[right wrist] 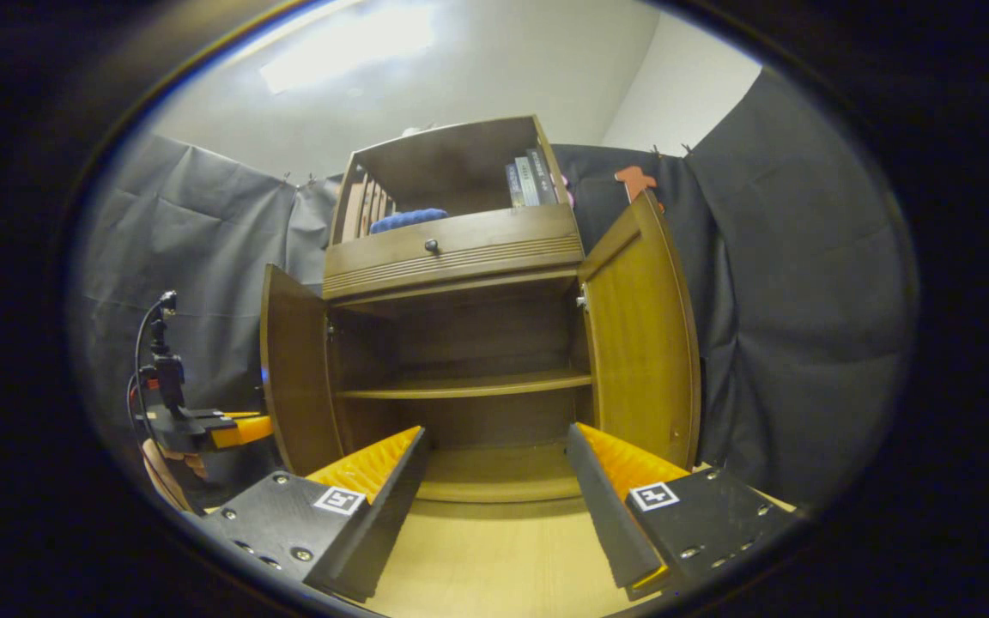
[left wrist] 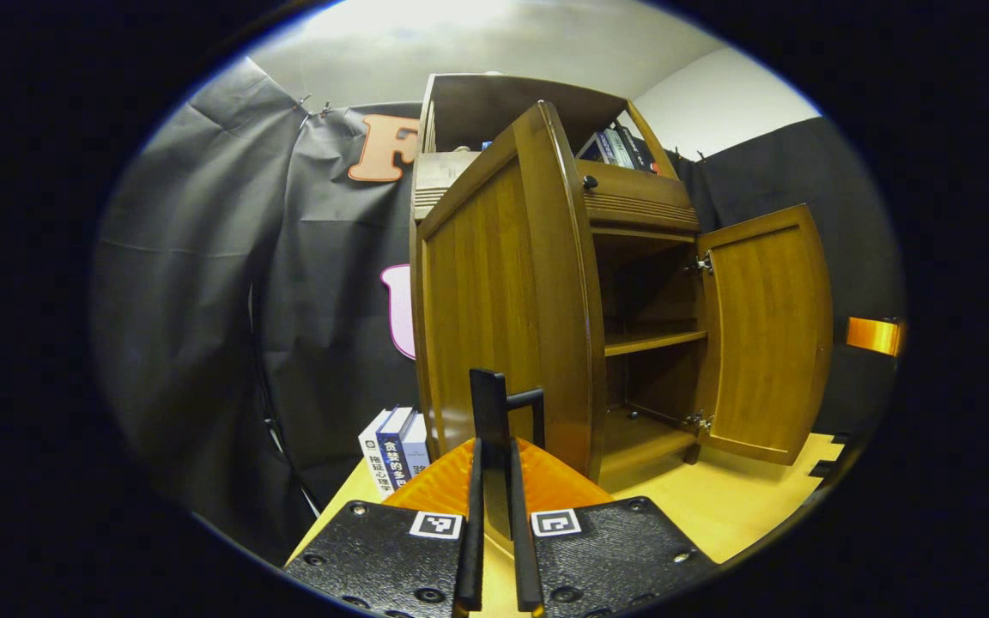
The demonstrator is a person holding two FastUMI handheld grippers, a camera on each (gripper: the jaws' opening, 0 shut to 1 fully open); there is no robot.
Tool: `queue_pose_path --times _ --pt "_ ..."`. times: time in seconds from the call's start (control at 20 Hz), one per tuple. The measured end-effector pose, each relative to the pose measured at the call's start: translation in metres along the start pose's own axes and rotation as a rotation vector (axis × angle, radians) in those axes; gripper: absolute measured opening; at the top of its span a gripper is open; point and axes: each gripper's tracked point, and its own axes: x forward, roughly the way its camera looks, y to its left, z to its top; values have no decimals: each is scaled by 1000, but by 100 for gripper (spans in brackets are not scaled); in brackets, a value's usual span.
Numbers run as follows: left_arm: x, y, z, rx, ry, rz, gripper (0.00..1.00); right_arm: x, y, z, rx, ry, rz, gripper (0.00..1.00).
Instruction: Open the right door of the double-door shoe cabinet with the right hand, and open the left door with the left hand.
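L gripper [left wrist: 494, 481] fingers clamp the dark handle [left wrist: 522, 403] of the left door [left wrist: 494, 309]; R gripper [right wrist: 494, 498] fingers spread wide, holding nothing. 1 brown wooden shoe cabinet [right wrist: 460, 249] at the worktop's [right wrist: 494, 558] far edge, 2 doors swung open, right door [right wrist: 645, 343] included; 1 shelf [right wrist: 469, 386] inside.

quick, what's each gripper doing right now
Left gripper: shut on the left door's handle.
Right gripper: open, holding nothing, facing the open cabinet.

Both doors swung wide, the shoe cabinet [right wrist: 460, 343] mouth gapes; shelf [right wrist: 469, 386] splits it, lower bay seemingly bare.
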Motion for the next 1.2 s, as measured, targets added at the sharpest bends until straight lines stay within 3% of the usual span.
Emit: queue_pose_path --times 0.45,0.6,0.9,1.1,1.2 --pt "-13 90 -2 4 20 96 6 9 -15 -1 -6 17 -36 96" --pt "-15 104 -3 -72 23 32 2 9 -18 -8 -7 34 -51 96" --pt "-13 114 -3 -29 2 -111 2 6 -12 -10 -16 32 -65 96" --pt "-15 112 -3 -141 11 -171 2 12 -4 -16 -32 47 -54 96" --pt "-18 108 -5 -162 34 -164 14 14 -1 -20 -35 58 -46 96"
